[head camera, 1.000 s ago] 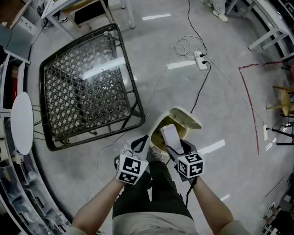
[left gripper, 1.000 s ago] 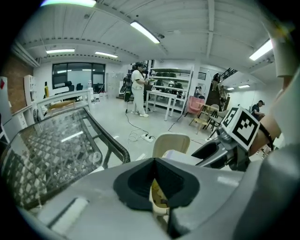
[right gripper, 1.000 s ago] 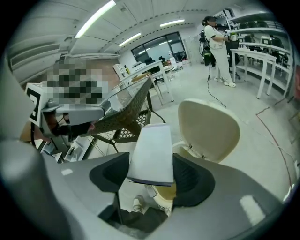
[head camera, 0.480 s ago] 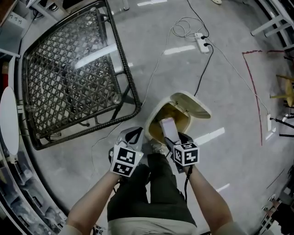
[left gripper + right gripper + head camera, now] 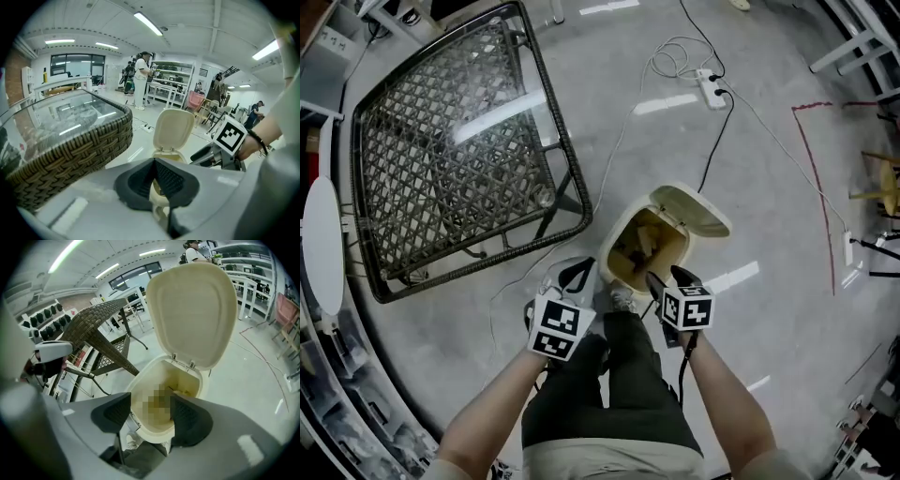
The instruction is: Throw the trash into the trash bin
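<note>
Against the earlier head views, the pale flat piece that was being held upright in the right gripper (image 5: 669, 277) over the bin (image 5: 615, 251) is no longer being seen between its jaws; trash (image 5: 643, 244) is now being seen inside the bin, as pale and tan pieces that cannot be told apart. Both grippers are being held about where they were half a second ago, and lower against the bin than a second ago. In the right gripper view the right gripper (image 5: 150, 416) is being held wide open just above the bin mouth. Its jaws have just been closing slightly, with nothing between the pads and nothing being touched. The bin (image 5: 140, 380) is being seen through the gap, and its inside is being masked by a mosaic patch. In the left gripper view the left gripper (image 5: 154, 161) is being kept closed, its pad tips meeting and nothing being gripped. In the head view the left gripper (image 5: 579, 274) is being held just beside the bin's near left rim, whether touching it cannot be told. The lid (image 5: 698, 211) is being kept swung up and back on the far side. The table (image 5: 441, 159) is being left standing near the bin at upper left.
</note>
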`<action>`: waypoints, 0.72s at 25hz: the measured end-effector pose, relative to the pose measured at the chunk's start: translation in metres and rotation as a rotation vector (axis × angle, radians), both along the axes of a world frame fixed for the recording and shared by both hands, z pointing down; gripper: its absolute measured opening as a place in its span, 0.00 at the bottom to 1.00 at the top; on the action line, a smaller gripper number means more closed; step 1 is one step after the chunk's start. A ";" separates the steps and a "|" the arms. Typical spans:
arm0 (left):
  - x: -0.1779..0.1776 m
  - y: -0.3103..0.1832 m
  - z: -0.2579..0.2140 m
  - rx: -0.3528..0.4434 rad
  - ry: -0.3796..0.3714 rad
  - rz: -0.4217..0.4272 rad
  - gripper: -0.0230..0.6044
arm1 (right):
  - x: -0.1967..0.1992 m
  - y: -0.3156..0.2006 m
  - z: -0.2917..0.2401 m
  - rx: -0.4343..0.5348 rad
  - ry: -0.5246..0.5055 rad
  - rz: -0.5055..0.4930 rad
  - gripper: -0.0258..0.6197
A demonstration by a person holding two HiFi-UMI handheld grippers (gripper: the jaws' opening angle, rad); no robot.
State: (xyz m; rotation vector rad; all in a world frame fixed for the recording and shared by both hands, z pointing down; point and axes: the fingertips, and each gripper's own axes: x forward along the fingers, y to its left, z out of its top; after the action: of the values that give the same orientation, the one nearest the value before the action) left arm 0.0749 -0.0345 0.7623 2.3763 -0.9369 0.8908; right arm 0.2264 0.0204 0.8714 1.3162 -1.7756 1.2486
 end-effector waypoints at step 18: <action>-0.083 -0.040 -0.204 0.216 0.011 -0.143 0.04 | -0.078 -0.060 -0.259 0.304 -0.115 -0.216 0.30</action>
State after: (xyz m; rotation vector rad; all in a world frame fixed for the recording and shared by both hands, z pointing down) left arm -0.0081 -0.0746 0.5581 2.4497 -1.2378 0.7550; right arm 0.1488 -0.0399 0.6126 1.1892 -2.1925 0.9803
